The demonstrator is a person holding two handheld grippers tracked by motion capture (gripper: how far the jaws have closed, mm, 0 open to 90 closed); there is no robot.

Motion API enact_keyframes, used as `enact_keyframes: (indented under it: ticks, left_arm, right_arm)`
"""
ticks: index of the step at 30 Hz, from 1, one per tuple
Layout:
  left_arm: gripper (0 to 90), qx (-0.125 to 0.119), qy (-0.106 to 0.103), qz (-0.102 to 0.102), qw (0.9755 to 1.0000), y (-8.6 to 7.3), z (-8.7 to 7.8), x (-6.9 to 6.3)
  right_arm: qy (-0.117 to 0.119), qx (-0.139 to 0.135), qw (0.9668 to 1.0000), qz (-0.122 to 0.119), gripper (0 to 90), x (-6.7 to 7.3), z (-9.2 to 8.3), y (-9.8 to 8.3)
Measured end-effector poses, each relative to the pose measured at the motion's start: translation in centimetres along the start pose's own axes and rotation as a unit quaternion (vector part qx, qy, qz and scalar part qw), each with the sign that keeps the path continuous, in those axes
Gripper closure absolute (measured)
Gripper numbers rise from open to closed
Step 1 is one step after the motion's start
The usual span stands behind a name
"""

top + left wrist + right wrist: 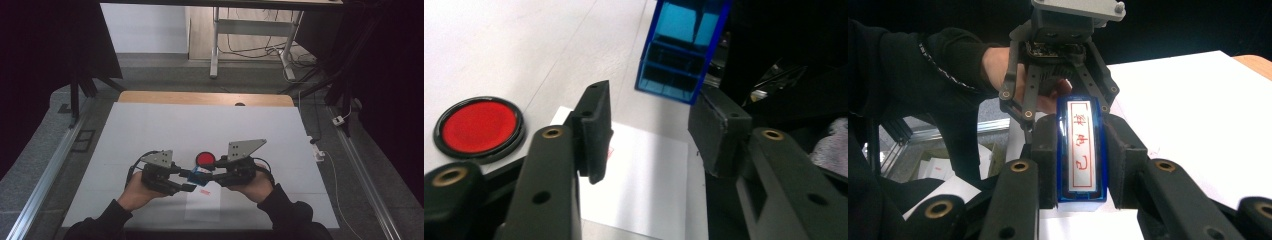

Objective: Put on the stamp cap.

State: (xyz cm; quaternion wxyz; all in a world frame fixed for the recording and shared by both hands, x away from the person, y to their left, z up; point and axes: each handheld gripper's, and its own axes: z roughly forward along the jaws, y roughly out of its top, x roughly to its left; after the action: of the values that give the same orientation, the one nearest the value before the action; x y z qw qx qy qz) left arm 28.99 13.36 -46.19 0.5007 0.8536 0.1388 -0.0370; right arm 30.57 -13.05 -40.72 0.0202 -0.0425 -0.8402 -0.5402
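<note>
A blue rectangular stamp with red characters on its white face sits between the pads of my right gripper, which is shut on it. In the high view both grippers meet above the table's near middle, the right gripper pointing left with the stamp. My left gripper faces it. In the left gripper view my left gripper stands open with nothing between its pads, and the stamp hangs just ahead of them.
A round red ink pad in a black rim lies on the white mat just behind the grippers. A white sheet with a small red mark lies under them. Aluminium rails run along both table sides.
</note>
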Motion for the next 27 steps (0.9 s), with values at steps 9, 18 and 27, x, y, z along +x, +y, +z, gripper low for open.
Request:
enact_keyframes:
  ticks: [9, 18, 27]
  left_arm:
    - [41.3, 0.013, 0.031, -0.009, 0.9994, -0.3, -0.5, -0.4]
    - [34.1, 0.019, 0.061, -0.023, 0.9977, -0.9, -1.4, -0.7]
    - [25.3, 0.034, 0.101, -0.053, 0.9929, -1.7, -2.1, -1.2]
  right_arm:
    - [-0.009, 0.000, 1.0000, 0.001, 70.0, 0.1, -0.2, 0.0]
    - [-0.023, 0.007, 0.9997, 0.003, 69.9, 0.1, -0.4, -0.1]
    - [-0.037, 0.012, 0.9992, 0.001, 69.8, 0.2, -0.5, -0.2]
